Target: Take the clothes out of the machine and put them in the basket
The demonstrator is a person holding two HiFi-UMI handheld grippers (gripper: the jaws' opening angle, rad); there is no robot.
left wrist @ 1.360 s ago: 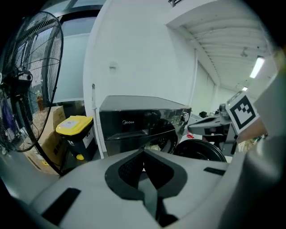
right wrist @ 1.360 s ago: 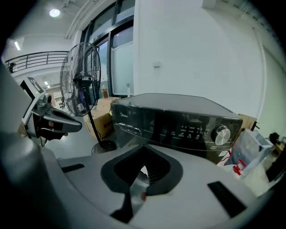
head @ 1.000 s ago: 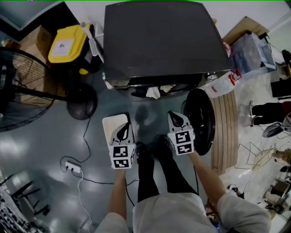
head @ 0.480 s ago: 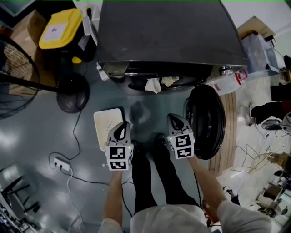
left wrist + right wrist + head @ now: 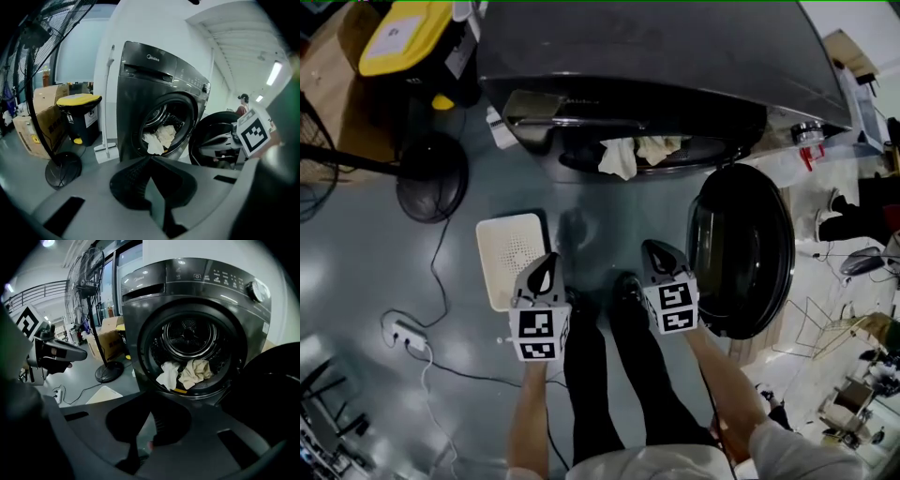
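The left gripper (image 5: 547, 264) is clenched, its jaws pressed together on nothing. The right gripper (image 5: 660, 253) is closed in the same way and holds nothing. Both hang side by side over the grey floor in front of the dark washing machine (image 5: 656, 56), well apart from the laundry.

The machine's round door (image 5: 741, 248) stands swung wide to the right. Inside the drum (image 5: 190, 341) the clothes (image 5: 183, 373) lie heaped at the front lip of the opening. The white basket (image 5: 511, 258) sits on the floor just beside the left gripper, left of the person's feet, with its dotted bottom showing. A bin with a yellow lid (image 5: 398, 37) stands closed to the left of the machine, so its contents are hidden.

The clothes look crumpled and soft. A white piece droops over the rim, and a cream piece is bunched just to its right.

Two garments can be made out. There are two grippers, one basket, one machine and one bin.
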